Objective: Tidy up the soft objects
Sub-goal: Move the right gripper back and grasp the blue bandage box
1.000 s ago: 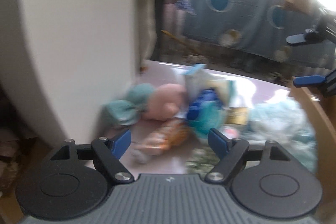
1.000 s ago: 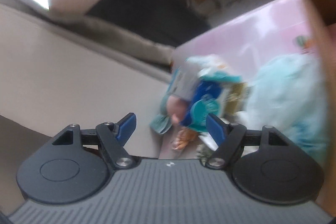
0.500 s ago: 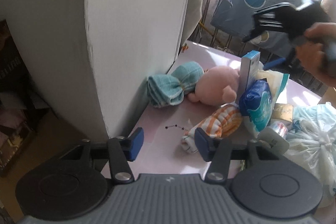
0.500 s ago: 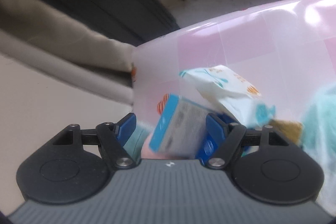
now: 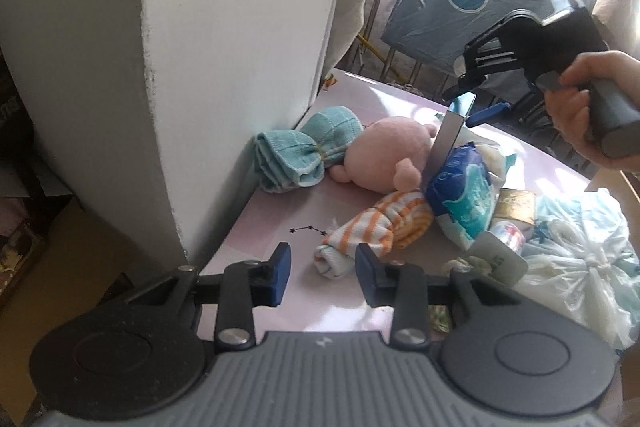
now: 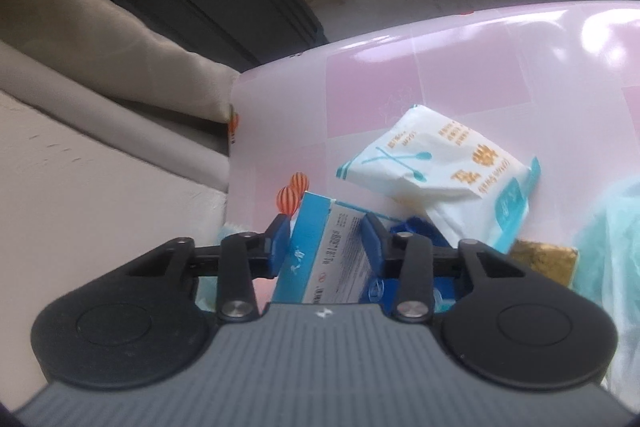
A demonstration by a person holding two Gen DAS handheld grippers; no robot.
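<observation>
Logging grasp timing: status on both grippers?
Left gripper jaws just closing, striped sock end between, unpinched. Right gripper just closed on blue box, standing upright. Pink plush, blue pack crowd the sock.

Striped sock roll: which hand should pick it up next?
Left. Its tool sits open right at the striped sock roll, jaws just narrowed; the right tool is already closed on the blue box.

Daylight pours in from the upper right of the left wrist view, blowing out that corner, and it glares in white patches on the glossy pink table (image 6: 460, 67). The white pillar (image 5: 240, 27) bows with fisheye distortion, its left face in shadow. Both views are sharp mid-frame, softening toward dark rounded corners.
</observation>
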